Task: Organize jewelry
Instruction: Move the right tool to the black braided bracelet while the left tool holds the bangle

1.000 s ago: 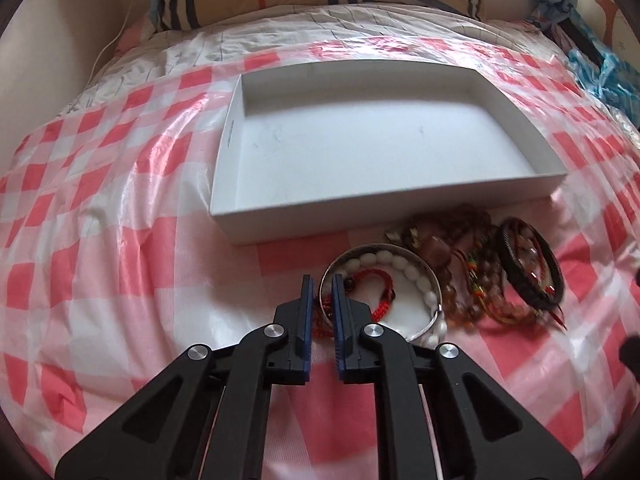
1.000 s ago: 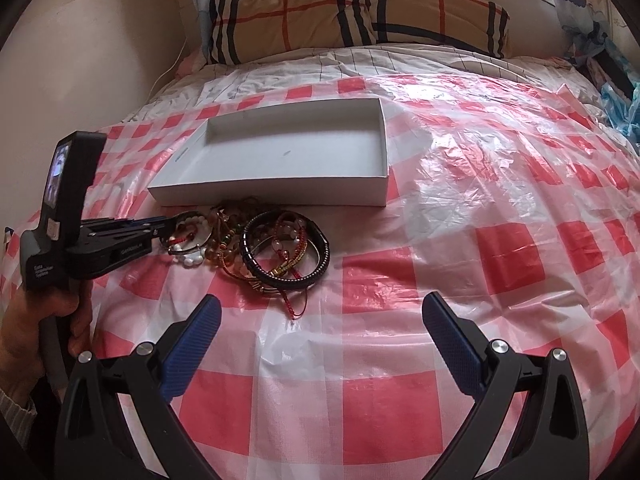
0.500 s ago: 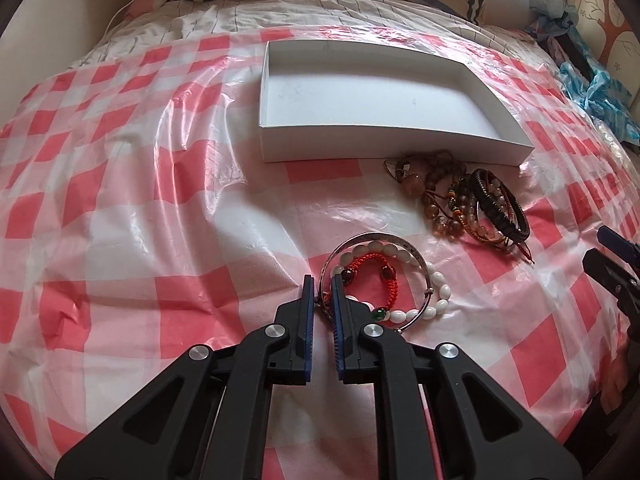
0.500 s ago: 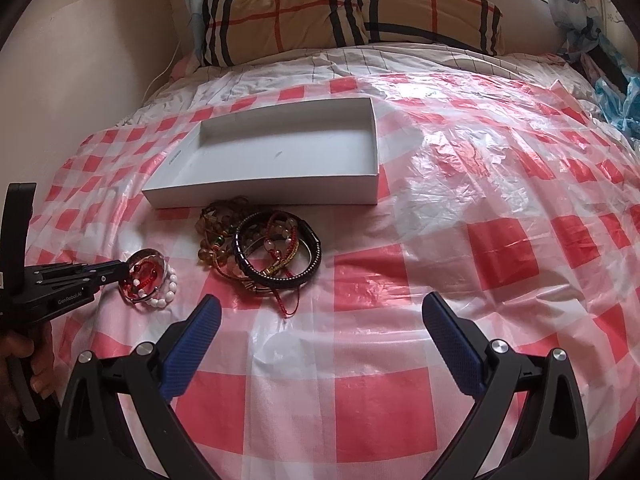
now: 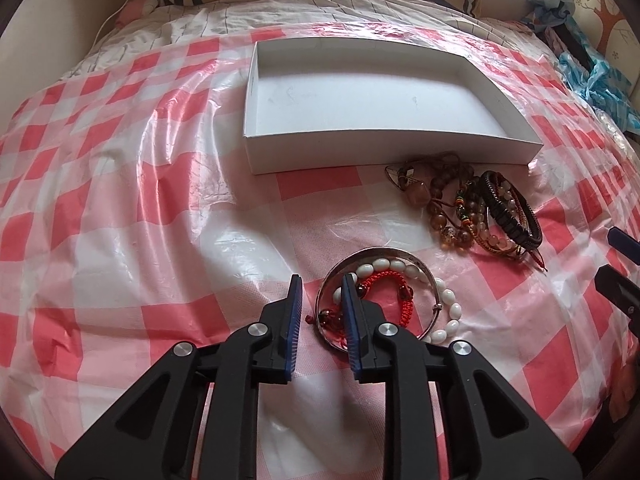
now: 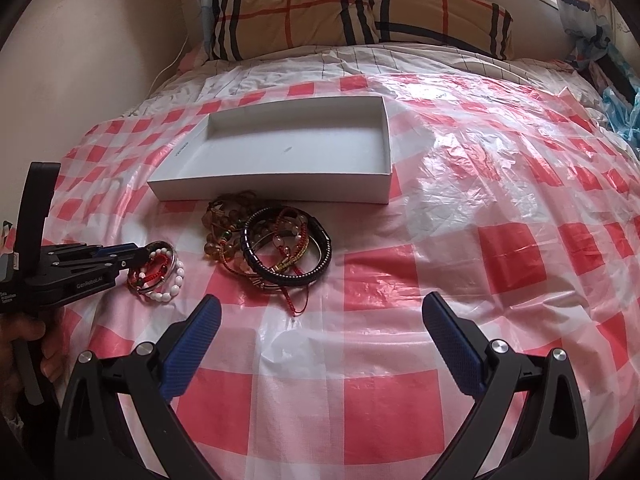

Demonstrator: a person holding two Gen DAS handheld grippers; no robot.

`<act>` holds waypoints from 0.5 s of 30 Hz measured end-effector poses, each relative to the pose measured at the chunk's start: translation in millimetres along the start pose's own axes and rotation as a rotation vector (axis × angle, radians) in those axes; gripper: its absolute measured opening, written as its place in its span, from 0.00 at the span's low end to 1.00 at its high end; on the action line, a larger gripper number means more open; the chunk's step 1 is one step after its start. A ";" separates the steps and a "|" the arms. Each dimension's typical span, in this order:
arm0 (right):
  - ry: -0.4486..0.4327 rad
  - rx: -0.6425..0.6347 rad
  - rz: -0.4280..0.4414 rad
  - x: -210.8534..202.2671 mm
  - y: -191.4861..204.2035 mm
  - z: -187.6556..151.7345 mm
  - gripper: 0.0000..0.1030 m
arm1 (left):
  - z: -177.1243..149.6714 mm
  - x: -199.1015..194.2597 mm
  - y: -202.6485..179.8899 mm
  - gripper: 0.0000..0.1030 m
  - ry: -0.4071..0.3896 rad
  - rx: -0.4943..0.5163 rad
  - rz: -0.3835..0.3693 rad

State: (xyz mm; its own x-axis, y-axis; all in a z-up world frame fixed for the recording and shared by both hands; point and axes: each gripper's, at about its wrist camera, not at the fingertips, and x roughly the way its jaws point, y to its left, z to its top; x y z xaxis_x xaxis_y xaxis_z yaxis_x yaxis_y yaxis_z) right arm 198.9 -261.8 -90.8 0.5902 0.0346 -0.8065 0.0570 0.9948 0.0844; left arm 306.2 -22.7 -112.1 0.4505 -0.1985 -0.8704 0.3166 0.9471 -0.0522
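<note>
A silver bangle (image 5: 404, 259) lies on the checked plastic sheet with a white bead bracelet (image 5: 450, 307) and a red cord bracelet (image 5: 386, 278) inside it. My left gripper (image 5: 322, 292) straddles the bangle's left rim; its jaws are opening and the pads stand clear of the rim. From the right wrist view the left gripper (image 6: 138, 256) sits at that cluster (image 6: 158, 268). A pile of brown-bead and black bracelets (image 5: 476, 208) (image 6: 272, 248) lies in front of the empty white box (image 5: 380, 152) (image 6: 272, 192). My right gripper (image 6: 320, 316) hangs wide open, with nothing between its fingers.
A plaid pillow (image 6: 360, 16) lies at the head of the bed. The wall (image 6: 80, 80) runs along the left side. Blue plastic bags (image 5: 600, 84) sit at the right edge. A hand (image 6: 24, 340) holds the left gripper's handle.
The left gripper dragged the bangle cluster away from the bracelet pile, nearer and to the left. Its jaws, shut on the bangle rim before, have now parted. The right gripper stayed put.
</note>
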 end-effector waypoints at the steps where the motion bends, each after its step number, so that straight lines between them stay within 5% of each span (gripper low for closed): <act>1: 0.000 0.000 0.000 -0.1 0.1 -0.1 0.94 | 0.1 0.3 0.1 0.18 0.003 0.000 -0.002; 5: 0.001 -0.002 -0.001 -0.3 0.5 -0.4 0.94 | -1.4 -1.9 -2.4 0.02 0.009 0.020 -0.006; 15: 0.041 -0.041 0.043 31.4 8.2 17.5 0.94 | -1.0 -21.0 17.4 0.02 -0.035 -0.089 -0.110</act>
State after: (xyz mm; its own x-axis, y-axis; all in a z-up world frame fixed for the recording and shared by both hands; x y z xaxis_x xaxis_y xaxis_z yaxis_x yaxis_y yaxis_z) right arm 232.0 -254.2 -105.2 0.5582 0.0804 -0.8258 -0.0015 0.9954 0.0959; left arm 301.4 -1.8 -95.2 0.4463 -0.3096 -0.8396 0.2911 0.9375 -0.1909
